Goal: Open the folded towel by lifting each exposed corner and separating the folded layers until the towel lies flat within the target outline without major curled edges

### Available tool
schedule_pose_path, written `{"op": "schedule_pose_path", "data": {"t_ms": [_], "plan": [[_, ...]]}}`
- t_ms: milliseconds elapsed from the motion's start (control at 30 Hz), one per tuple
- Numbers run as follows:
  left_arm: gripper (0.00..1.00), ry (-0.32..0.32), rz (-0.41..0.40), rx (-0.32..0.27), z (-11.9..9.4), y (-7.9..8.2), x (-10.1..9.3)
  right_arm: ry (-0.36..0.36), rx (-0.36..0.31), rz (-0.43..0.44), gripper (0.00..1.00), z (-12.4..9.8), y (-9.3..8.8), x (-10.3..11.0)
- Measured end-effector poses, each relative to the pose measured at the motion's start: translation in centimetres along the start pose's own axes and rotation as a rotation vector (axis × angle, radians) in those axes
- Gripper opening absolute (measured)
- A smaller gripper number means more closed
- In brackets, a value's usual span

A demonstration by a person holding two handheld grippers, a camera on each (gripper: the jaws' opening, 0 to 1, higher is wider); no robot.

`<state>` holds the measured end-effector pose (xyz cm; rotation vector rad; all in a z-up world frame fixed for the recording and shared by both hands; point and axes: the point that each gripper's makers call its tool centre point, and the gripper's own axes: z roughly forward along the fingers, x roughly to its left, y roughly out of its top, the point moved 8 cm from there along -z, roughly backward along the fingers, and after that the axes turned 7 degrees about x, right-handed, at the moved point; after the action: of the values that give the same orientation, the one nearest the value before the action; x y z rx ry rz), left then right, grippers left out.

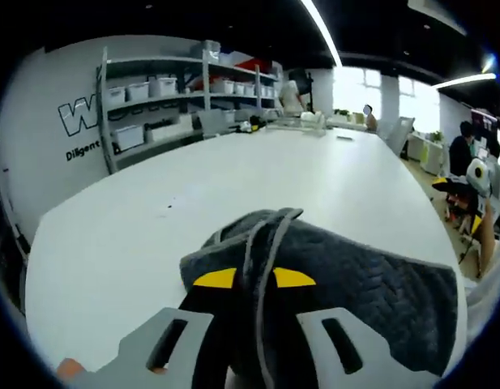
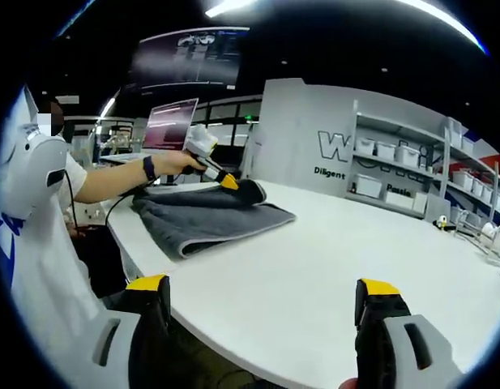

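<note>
Towel look: dark grey towel point(image 2: 207, 215), quilted weave, still folded in layers; a hemmed edge band runs along its side in my right gripper view. In my left gripper view the towel point(image 1: 371, 284) has a bunched fold with a raised seam between my yellow tips.
Towel position: on the white bench point(image 2: 331, 267), at the corner nearest me, close to the bench edge on my body's side.
Towel axis: in my right gripper view the long axis runs along that near edge; the pinched corner is the end farther from that camera.
Left tool point(image 2: 230, 183): clamped on the towel's far corner, yellow tips closed over the cloth; the corner sits slightly raised off the layers below.
Right tool point(image 2: 266, 301): jaws spread wide, nothing between them, hanging over bare bench well apart from the towel.
</note>
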<state>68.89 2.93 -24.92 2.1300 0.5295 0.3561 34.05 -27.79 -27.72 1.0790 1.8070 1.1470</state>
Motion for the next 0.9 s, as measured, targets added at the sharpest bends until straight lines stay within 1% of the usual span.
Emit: {"op": "schedule_pose_path", "data": {"t_ms": [33, 67, 100, 133, 167, 200, 233, 333, 367, 433, 467, 567, 633, 667, 767, 800, 833, 867, 900], "plan": [[0.05, 0.011, 0.01, -0.005, -0.4, 0.0, 0.1, 0.0, -0.003, 0.001, 0.96, 0.0, 0.0, 0.0], [0.05, 0.043, 0.012, -0.015, -0.9, -0.1, 0.2, -0.001, -0.004, 0.002, 0.96, 0.0, 0.0, -0.1], [0.04, 0.089, 0.012, -0.013, -1.5, -0.1, 0.5, -0.002, -0.004, 0.003, 0.96, 0.0, 0.0, -0.1], [0.04, 0.16, 0.029, -0.008, -2.2, 0.0, 1.1, -0.004, -0.002, 0.006, 0.96, 0.1, 0.0, -0.3], [0.04, 0.208, 0.033, 0.0, -2.7, -0.1, 1.4, -0.004, 0.0, 0.008, 0.96, 0.2, -0.1, -0.3], [0.04, 0.294, 0.052, 0.017, -3.7, -0.1, 2.0, -0.003, 0.003, 0.011, 0.96, 0.2, -0.1, -0.4], [0.04, 0.35, 0.066, 0.027, -4.4, -0.1, 2.3, -0.002, 0.006, 0.012, 0.96, 0.3, -0.2, -0.4], [0.04, 0.516, 0.091, 0.09, -6.3, -0.6, 3.5, 0.003, 0.01, 0.015, 0.96, 0.5, -0.2, -0.4], [0.04, 0.564, 0.104, 0.123, -6.8, -0.9, 3.8, 0.005, 0.01, 0.016, 0.96, 0.6, -0.2, -0.4], [0.04, 0.641, 0.135, 0.2, -7.4, -1.6, 4.5, 0.008, 0.009, 0.013, 0.96, 0.7, -0.1, -0.4], [0.05, 0.674, 0.148, 0.222, -7.6, -2.0, 4.9, 0.01, 0.008, 0.013, 0.96, 0.8, -0.1, -0.3], [0.05, 0.701, 0.171, 0.271, -7.3, -3.0, 5.3, 0.015, 0.004, 0.01, 0.96, 0.8, 0.1, -0.2], [0.05, 0.707, 0.208, 0.302, -6.7, -3.6, 5.4, 0.017, 0.004, 0.01, 0.96, 0.8, 0.1, -0.2], [0.05, 0.707, 0.21, 0.314, -6.6, -3.2, 6.1, 0.016, 0.005, 0.01, 0.96, 0.8, 0.0, -0.1], [0.06, 0.706, 0.208, 0.31, -6.4, -3.1, 6.3, 0.011, 0.01, 0.014, 0.96, 0.6, -0.1, -0.2], [0.08, 0.708, 0.205, 0.309, -6.4, -3.1, 6.4, 0.009, 0.011, 0.015, 0.96, 0.5, -0.2, -0.2], [0.09, 0.717, 0.209, 0.312, -6.5, -3.1, 6.5, 0.006, 0.012, 0.016, 0.96, 0.5, -0.2, -0.2], [0.12, 0.74, 0.228, 0.314, -6.6, -2.9, 6.5, 0.003, 0.011, 0.018, 0.96, 0.4, -0.2, -0.3], [0.16, 0.769, 0.27, 0.315, -7.0, -2.6, 6.5, 0.001, 0.011, 0.019, 0.96, 0.3, -0.2, -0.3]]}}
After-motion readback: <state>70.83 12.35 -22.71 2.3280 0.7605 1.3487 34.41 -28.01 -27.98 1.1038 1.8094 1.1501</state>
